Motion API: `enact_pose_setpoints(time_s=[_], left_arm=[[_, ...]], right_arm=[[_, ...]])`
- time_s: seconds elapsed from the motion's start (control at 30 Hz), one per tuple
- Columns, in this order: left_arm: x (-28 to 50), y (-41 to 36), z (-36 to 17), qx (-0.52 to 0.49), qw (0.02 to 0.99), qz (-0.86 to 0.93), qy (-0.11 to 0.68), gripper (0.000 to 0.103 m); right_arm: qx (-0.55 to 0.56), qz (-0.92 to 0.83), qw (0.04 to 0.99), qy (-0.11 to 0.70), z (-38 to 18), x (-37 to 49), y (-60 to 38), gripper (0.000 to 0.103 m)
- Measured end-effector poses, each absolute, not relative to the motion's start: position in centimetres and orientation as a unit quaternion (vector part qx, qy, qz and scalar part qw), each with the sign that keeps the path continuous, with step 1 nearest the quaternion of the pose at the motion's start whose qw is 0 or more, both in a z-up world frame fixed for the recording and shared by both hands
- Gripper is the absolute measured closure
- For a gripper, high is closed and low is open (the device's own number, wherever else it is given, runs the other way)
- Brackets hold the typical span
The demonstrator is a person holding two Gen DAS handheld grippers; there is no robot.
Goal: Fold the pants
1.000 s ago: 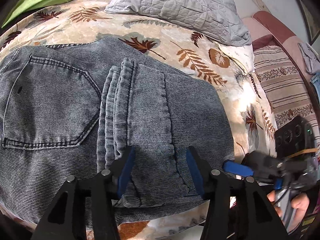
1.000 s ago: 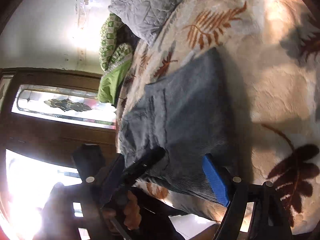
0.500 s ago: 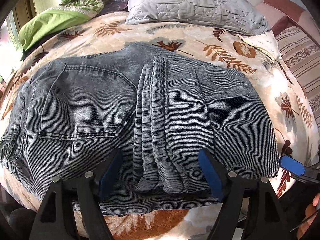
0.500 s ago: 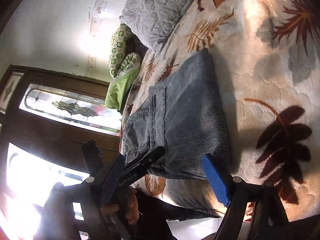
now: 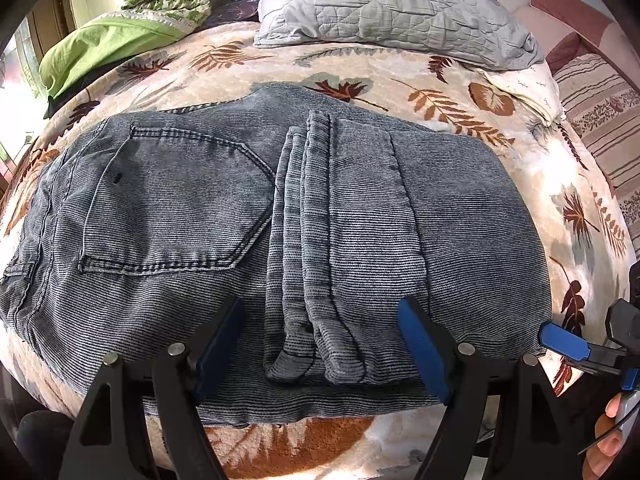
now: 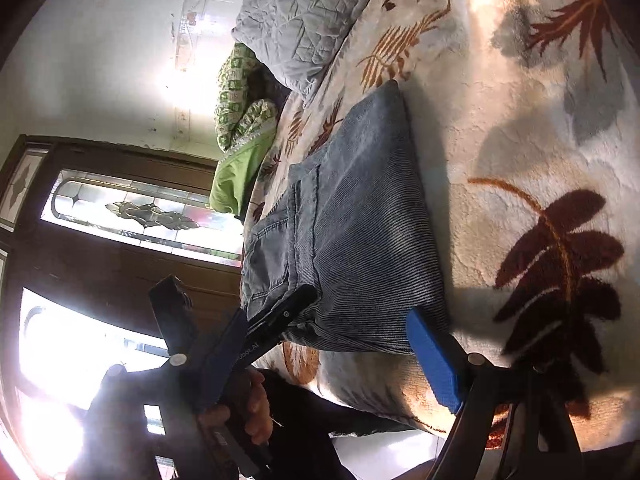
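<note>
Pants lie folded on the bed, grey corded denim, back pocket up on the left, leg ends stacked across the middle, fold edge to the right. My left gripper hangs over the near edge with the stacked hems between its jaws; those jaws have just been opening and now stand wide, pads clear of the cloth, nothing held. My right gripper sits off the right end of the bundle, jaws also spread wide and empty, one blue pad near the folded edge. The cloth looks thick and soft, fairly heavy for its bulk, with enough grip in the ribbing that layers should not slide much; it will sag if lifted by one point. Best hold, I judge, is the folded right edge or the hem stack, pinching all the layers together. Hard to read: the waistband end curls off the left rim of the view, the layers underneath are hidden, and the right view is washed out by window glare behind a hand.
</note>
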State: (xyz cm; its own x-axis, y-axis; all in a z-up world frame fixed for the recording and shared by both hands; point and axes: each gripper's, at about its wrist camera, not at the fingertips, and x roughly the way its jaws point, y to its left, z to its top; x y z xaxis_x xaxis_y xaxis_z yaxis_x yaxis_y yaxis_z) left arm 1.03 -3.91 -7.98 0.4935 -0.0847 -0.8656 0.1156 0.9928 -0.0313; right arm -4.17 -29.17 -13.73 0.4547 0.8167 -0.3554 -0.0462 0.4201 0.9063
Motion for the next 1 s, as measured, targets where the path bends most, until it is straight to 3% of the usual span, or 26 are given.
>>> enact_pose_setpoints(time_s=[0.23,0.5,0.63,0.9,1.0], left_arm=[[1.0,-3.8,-8.0,0.014,0.864,-0.062,0.5,0.023],[1.0,-3.8,-8.0,0.014,0.864,-0.065,0.498,0.022],[1.0,-3.8,-8.1,0.015,0.865,-0.065,0.498,0.021],[0.9,-3.9,-8.2,0.016,0.867,-0.068,0.493,0.018],[1.0,-4.0,-8.2,0.018,0.866,-0.069,0.494,0.017]], right_arm=[[0.462,0.294,0.716,0.432,-13.9,-4.2,-29.5,0.019],[0.445,0.315,0.732,0.408,-9.7,-0.7,-29.4,0.019],[0.434,0.275,0.715,0.474,-13.0,2.1,-28.6,0.019],[0.422,0.291,0.742,0.431,-9.1,3.6,-29.0,0.018],[0.411,0.262,0.727,0.483,-12.1,6.0,-28.3,0.016]])
